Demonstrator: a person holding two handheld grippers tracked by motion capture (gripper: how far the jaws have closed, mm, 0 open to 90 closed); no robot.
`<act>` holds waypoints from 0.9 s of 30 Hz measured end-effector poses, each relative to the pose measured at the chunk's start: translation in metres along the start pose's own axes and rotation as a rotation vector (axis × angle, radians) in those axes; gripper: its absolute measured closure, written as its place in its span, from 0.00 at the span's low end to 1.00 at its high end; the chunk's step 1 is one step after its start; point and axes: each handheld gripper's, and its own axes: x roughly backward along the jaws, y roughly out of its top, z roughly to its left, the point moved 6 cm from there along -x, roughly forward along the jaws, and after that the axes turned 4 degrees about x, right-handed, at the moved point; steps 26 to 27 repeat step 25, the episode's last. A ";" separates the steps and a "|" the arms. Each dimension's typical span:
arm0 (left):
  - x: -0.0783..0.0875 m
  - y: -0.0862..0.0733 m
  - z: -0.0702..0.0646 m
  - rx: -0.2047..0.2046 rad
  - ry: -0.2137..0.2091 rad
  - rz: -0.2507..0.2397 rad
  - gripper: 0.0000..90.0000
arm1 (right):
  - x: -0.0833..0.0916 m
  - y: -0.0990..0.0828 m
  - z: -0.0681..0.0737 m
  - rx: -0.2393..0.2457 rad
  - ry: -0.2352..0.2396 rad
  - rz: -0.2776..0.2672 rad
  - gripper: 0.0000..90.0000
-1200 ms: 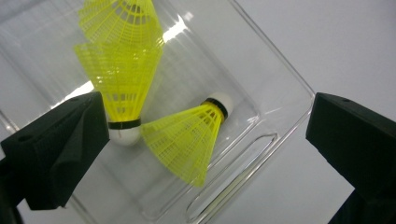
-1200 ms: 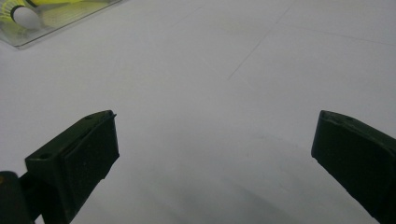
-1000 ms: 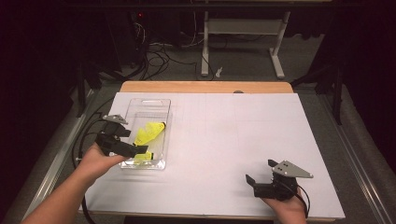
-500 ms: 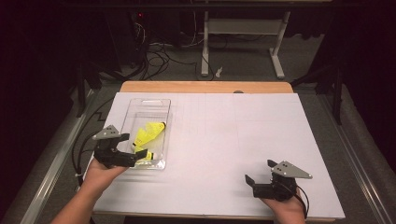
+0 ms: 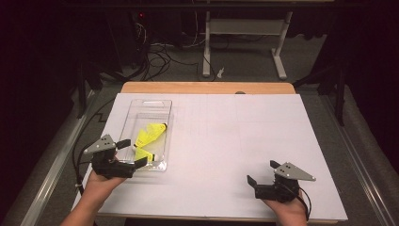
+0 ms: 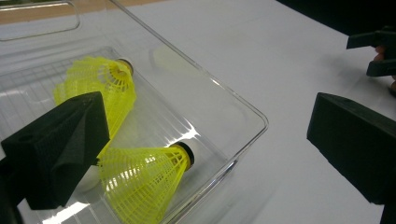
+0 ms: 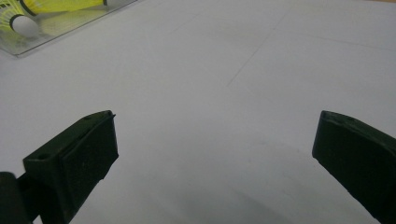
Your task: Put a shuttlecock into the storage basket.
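A clear plastic tray (image 5: 151,101) lies on the left of the white table and holds two yellow shuttlecocks. One shuttlecock (image 5: 151,130) lies mid-tray, the other (image 5: 143,155) near the tray's front wall. My left gripper (image 5: 133,153) is open at the tray's near left corner, with its jaws straddling the front wall. In the left gripper view, the near shuttlecock (image 6: 140,177) and the far shuttlecock (image 6: 100,81) lie inside the tray (image 6: 243,100), not gripped. My right gripper (image 5: 262,172) rests open near the front right, holding nothing.
The white sheet (image 5: 235,136) covers the table, and a wooden strip (image 5: 207,88) runs along its far edge. Beyond that are a dark floor with cables and a white stand's legs (image 5: 244,33). The right gripper view catches the tray's corner (image 7: 60,32) far off at upper left.
My left gripper has drawn back toward the near edge and slightly left, from over the tray to its front corner. Both shuttlecocks stay in the tray. The right gripper has not moved.
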 end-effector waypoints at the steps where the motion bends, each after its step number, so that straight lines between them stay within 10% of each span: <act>1: 0.002 0.000 0.000 -0.004 -0.004 -0.009 0.00 | 0.000 0.000 0.001 0.001 0.002 -0.003 0.01; 27: 0.021 0.016 0.010 0.066 -0.027 -0.119 0.00 | 0.008 0.006 0.005 -0.002 -0.017 -0.067 0.00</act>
